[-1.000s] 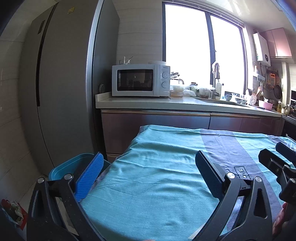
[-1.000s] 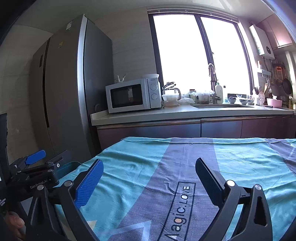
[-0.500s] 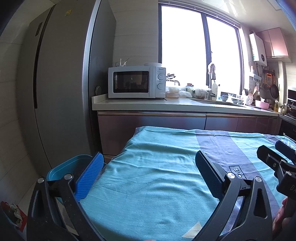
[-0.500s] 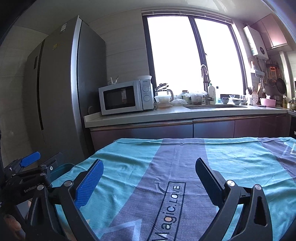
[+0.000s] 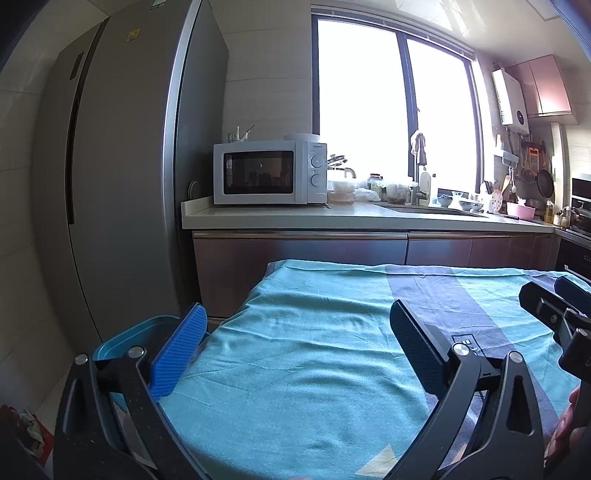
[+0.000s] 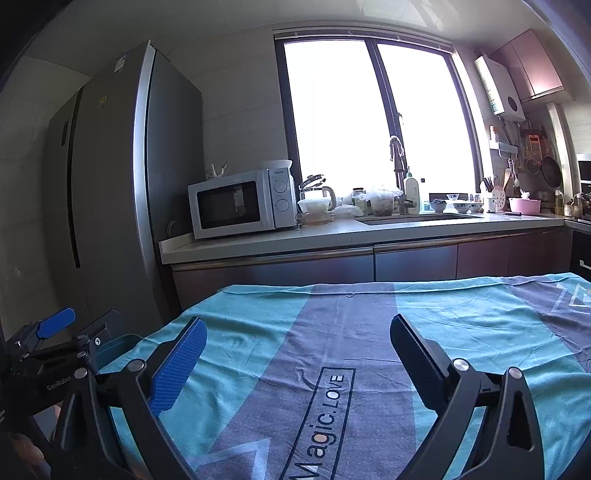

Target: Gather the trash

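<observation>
With both the left gripper (image 5: 295, 339) and right gripper (image 6: 297, 352) spread wide and empty over the counter's teal cloth (image 5: 314, 350), no trash shows there, so a blind grab risks snagging fabric near the teal bin (image 5: 122, 336) off its left edge.

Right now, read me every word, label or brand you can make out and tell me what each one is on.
"Magic.LOVE": printed on the teal and grey tablecloth.
"GenRobot": on the left gripper, last letters cut off.
Brand on the microwave: too small to read.
Stickers on the fridge: blurred, unreadable.
</observation>
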`<state>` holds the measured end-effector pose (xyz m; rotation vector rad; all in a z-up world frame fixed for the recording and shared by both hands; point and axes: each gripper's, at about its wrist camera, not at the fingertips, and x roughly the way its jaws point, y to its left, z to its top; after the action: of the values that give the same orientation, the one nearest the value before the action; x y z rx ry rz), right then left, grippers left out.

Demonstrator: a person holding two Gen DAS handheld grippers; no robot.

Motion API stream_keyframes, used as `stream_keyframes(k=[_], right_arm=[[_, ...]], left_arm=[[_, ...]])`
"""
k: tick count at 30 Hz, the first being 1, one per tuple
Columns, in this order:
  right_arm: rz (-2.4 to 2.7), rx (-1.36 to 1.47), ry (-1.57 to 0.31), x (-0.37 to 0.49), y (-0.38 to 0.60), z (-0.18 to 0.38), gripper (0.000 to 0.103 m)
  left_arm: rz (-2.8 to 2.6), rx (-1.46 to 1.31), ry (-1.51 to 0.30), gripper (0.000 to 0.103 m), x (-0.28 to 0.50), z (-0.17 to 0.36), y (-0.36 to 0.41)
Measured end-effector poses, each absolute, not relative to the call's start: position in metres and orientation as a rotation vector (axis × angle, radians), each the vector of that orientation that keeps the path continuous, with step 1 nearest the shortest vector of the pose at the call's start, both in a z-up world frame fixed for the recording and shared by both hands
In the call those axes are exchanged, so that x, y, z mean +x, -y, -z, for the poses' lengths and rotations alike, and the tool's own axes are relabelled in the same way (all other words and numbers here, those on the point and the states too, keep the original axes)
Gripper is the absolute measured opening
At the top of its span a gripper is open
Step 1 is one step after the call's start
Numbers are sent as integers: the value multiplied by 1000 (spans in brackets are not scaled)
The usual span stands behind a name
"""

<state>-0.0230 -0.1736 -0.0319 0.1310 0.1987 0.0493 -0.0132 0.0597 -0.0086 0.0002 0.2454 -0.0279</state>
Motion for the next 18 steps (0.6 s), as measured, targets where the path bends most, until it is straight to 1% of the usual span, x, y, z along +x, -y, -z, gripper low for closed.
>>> stream_keyframes(k=[18], right_arm=[[-53,130,-202,-22,176,33,96]], left_arm=[[18,7,-231,98,-18,7,-59]])
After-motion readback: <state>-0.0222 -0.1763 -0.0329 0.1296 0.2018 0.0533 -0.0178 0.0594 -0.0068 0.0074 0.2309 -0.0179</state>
